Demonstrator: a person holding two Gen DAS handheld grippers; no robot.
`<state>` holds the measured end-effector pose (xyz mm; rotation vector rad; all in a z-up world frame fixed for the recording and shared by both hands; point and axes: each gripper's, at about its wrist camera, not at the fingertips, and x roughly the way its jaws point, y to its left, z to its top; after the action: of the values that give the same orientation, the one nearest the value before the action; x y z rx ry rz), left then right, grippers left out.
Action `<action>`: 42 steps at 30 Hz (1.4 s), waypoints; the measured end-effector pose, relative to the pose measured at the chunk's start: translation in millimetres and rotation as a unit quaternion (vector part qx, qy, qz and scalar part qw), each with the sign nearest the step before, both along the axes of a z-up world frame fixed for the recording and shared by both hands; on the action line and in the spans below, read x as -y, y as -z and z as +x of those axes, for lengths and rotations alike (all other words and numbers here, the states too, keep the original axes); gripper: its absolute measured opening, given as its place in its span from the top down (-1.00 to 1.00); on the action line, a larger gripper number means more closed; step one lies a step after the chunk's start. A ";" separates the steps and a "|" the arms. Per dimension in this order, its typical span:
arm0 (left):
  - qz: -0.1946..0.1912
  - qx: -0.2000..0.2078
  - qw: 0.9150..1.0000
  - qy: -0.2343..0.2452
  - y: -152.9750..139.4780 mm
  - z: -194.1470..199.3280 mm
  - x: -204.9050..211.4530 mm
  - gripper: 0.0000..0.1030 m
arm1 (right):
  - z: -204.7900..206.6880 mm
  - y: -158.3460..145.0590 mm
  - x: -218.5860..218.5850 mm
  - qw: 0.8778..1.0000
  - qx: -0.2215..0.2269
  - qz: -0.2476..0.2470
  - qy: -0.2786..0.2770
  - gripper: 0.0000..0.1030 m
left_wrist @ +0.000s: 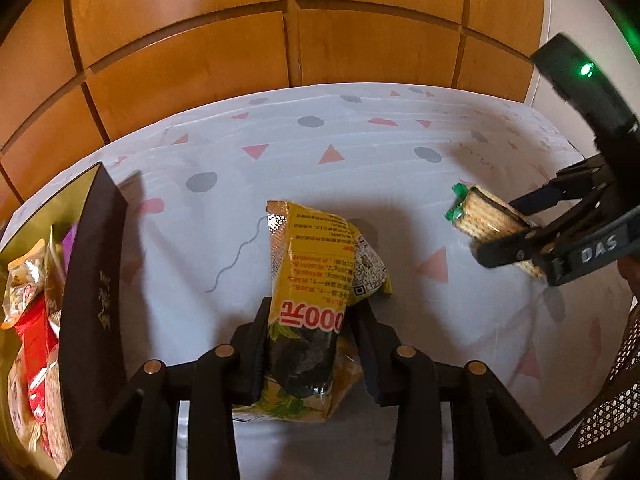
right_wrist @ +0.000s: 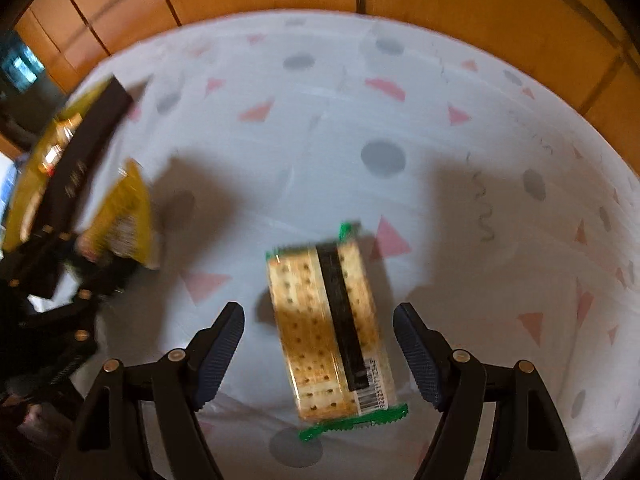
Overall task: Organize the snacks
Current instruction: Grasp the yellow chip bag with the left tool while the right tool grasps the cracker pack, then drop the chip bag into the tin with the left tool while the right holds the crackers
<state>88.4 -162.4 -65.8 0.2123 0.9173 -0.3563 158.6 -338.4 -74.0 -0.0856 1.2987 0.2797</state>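
Note:
My left gripper (left_wrist: 310,322) is shut on a yellow snack bag (left_wrist: 316,280) with red price print, holding it over the patterned cloth. The bag also shows blurred in the right wrist view (right_wrist: 124,220). My right gripper (right_wrist: 318,330) is open, its jaws on either side of a clear cracker pack (right_wrist: 332,328) with green ends and a black stripe, lying on the cloth. In the left wrist view the right gripper (left_wrist: 516,232) straddles the cracker pack (left_wrist: 486,218) at the right.
A dark box (left_wrist: 94,280) with a gold inside holds several snack packs (left_wrist: 32,320) at the left; it shows in the right wrist view (right_wrist: 80,152) too. A white cloth (left_wrist: 400,168) with pink triangles and grey dots covers the table. Wooden cabinet doors (left_wrist: 280,32) stand behind.

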 end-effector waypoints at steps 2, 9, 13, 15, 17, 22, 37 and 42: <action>-0.007 0.000 1.000 -0.005 0.4 0.0 -2.0 0.22 | -0.9 5.6 -1.9 1.000 -0.006 -0.012 -0.004 -0.53; -0.012 0.013 1.000 -0.015 2.5 -4.7 -2.8 0.19 | -11.6 -2.0 -16.4 0.999 0.038 -0.028 -0.020 0.07; -0.015 0.019 1.000 -0.017 2.6 -7.1 -5.1 0.19 | -14.3 -0.8 -27.7 0.998 0.047 -0.024 -0.027 0.06; -0.016 0.021 1.000 -0.017 2.6 -7.5 -4.5 0.19 | -12.5 0.4 -26.7 0.999 0.045 -0.015 -0.026 0.05; -0.019 0.021 0.999 -0.017 2.7 -7.2 -5.1 0.19 | -8.8 -0.5 -20.9 0.999 0.037 0.000 -0.018 0.03; -0.023 0.021 0.999 -0.019 3.2 -7.5 -5.8 0.18 | -10.2 -0.5 -20.4 0.999 0.033 0.006 -0.016 -0.01; -0.021 0.014 0.999 -0.020 1.7 -5.9 -5.7 0.18 | -10.4 1.7 -24.8 0.998 0.045 -0.013 -0.039 0.03; -0.018 -0.001 1.000 -0.020 0.3 -1.2 -4.6 0.21 | -13.8 1.0 -30.8 0.997 0.053 -0.018 -0.049 0.07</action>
<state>87.1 -157.7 -66.0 0.1599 0.9148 -0.3367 144.8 -307.6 -75.0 -0.1923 1.1968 0.3326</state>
